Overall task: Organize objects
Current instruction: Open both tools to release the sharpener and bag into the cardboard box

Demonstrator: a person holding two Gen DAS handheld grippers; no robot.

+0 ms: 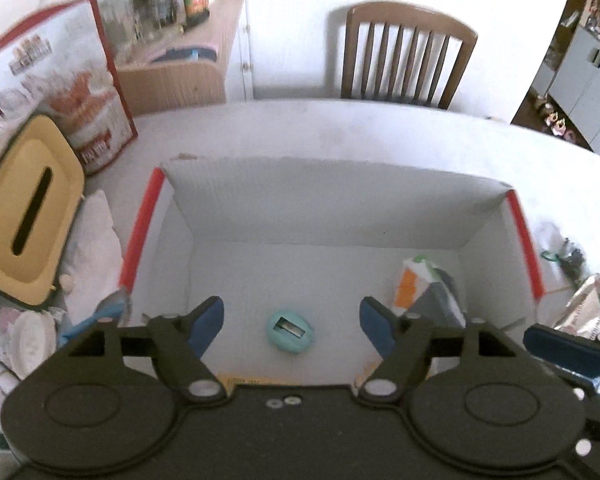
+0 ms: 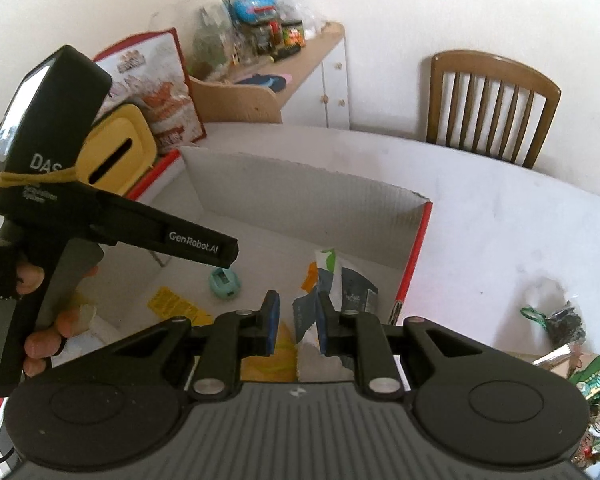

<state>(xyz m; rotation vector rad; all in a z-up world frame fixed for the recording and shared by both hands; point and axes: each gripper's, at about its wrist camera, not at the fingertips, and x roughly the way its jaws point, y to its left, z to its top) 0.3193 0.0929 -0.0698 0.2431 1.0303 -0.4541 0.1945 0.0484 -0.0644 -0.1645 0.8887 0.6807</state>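
Right wrist view: packets (image 2: 342, 280) half hidden behind hand-held gripper (image 2: 298, 328).

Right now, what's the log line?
left gripper: open, empty | right gripper: barely open, empty | sharpener, packet: in box

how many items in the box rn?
2 clearly: a teal sharpener on the floor of the box, and a crumpled packet in its right corner. The grippers hide the near end, so there may be more.
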